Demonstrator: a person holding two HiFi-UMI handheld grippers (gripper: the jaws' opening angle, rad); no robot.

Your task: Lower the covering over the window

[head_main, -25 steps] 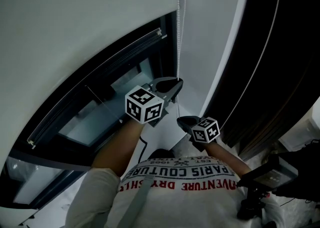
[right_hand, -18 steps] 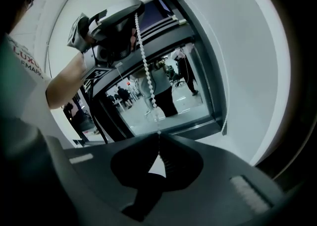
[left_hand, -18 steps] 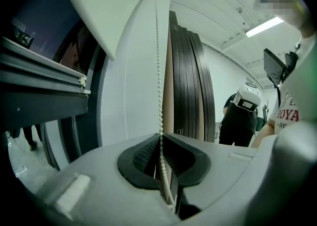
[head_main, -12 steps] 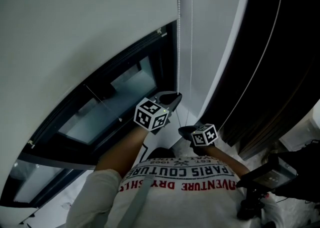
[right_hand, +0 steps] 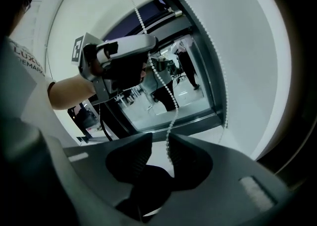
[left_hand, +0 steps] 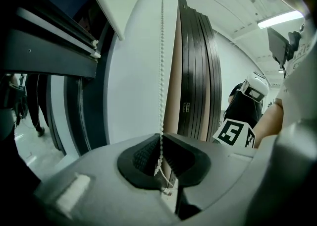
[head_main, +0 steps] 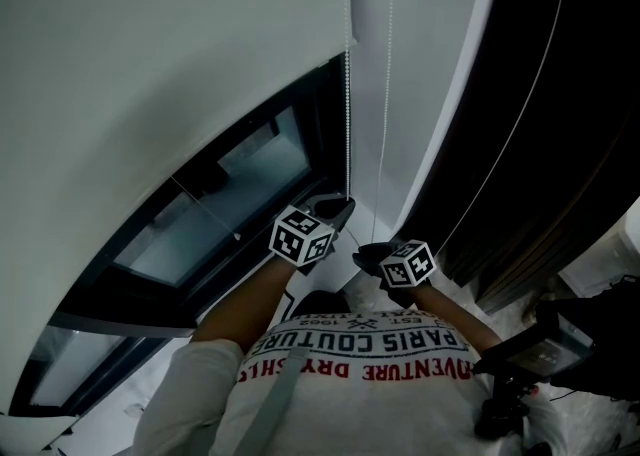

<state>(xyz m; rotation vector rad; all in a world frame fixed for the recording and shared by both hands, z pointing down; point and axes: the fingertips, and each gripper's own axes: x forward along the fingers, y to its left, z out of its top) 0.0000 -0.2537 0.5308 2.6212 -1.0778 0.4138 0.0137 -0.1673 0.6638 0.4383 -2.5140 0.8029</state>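
Observation:
A white roller blind (head_main: 170, 74) covers the upper part of the dark-framed window (head_main: 225, 194). Its bead chain (head_main: 348, 114) hangs down the window's right side. My left gripper (head_main: 336, 207) is shut on the front strand; in the left gripper view the chain (left_hand: 161, 71) runs down between the closed pads of that gripper (left_hand: 161, 151). My right gripper (head_main: 368, 256) sits lower and to the right. Its jaws are opening: in the right gripper view the gripper (right_hand: 161, 143) shows a gap, and the chain (right_hand: 169, 131) hangs loose in it beside the right pad.
Dark folded panels (head_main: 540, 144) stand to the right of a white wall strip (head_main: 430, 64). Black camera gear (head_main: 555, 349) lies at lower right. The person's printed shirt (head_main: 350, 364) fills the bottom. People stand beyond the glass (right_hand: 185, 66).
My left gripper has moved down with the chain in its grip, and the blind's lower edge now sits lower on the window. The right gripper has shifted only slightly.

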